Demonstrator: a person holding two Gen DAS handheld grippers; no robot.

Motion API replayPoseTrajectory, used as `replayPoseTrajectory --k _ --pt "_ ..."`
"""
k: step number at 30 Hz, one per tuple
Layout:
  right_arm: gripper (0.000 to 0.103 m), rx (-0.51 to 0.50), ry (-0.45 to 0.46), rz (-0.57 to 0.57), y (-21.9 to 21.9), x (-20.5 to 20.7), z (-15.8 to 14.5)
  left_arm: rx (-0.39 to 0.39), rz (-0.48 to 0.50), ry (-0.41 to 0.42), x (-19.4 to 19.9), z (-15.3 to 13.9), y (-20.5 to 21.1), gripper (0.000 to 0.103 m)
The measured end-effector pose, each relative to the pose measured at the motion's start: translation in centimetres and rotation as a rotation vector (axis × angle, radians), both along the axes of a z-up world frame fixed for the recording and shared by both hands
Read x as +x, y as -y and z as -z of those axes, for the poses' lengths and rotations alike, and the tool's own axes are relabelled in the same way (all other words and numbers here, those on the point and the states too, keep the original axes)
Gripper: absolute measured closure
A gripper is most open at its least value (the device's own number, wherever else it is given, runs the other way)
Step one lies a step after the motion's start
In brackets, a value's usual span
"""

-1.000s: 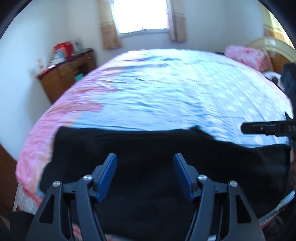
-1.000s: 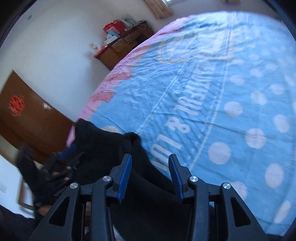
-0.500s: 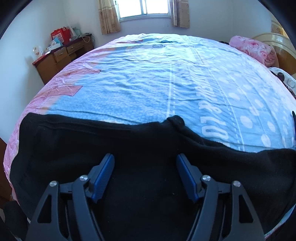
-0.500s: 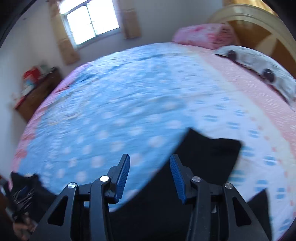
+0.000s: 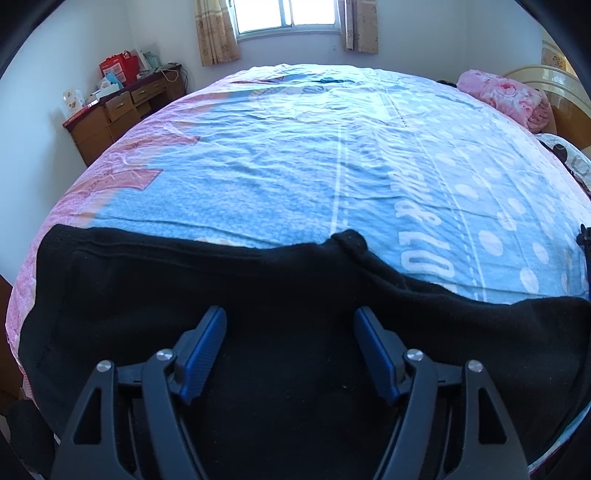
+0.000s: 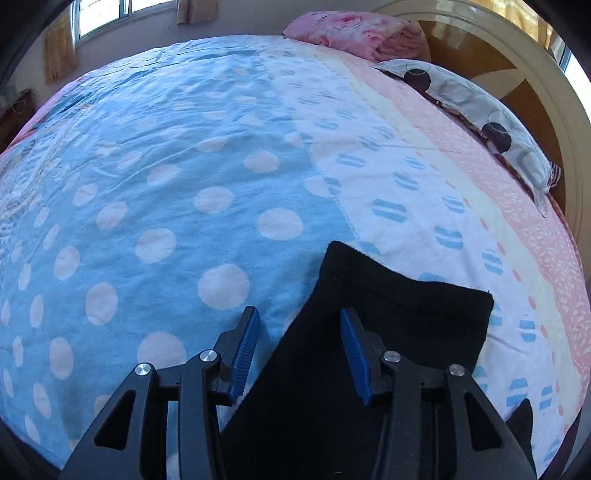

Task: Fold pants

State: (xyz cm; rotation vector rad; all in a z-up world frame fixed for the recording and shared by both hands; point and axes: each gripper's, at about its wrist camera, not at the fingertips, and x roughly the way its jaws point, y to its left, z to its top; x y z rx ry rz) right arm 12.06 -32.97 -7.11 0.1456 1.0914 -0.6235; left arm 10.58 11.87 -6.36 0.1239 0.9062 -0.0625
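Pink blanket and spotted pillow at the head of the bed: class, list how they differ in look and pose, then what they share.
The pink blanket has a rose print; the spotted pillow is pale with dark circles. The blanket sits bunched in a rounded heap; the pillow lies long and flat. The blanket is nearer the window side; the pillow lies further along the headboard. Both rest on the bed by the headboard, apart from the black pants.
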Motion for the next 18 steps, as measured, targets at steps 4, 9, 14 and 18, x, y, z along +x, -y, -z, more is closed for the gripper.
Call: replayPoseTrajectory --k 4,9,14,18 --pt "0.098 0.112 0.086 0.04 2.5 -2.3 -1.4 -0.002 0.001 0.001 0.0 0.0 0.0 0.029" --pt "0.099 0.266 0.393 0.041 4.4 -10.7 -6.6 0.002 -0.006 0.001 0.0 0.0 0.1 0.028" --pt "0.098 0.486 0.679 0.099 5.7 -21.5 -8.6 0.005 -0.022 -0.006 0.2 0.0 0.3 0.026" --pt "0.098 0.535 0.753 0.243 6.6 -29.2 -6.9 0.007 -0.035 -0.011 0.4 0.0 0.5 0.025"
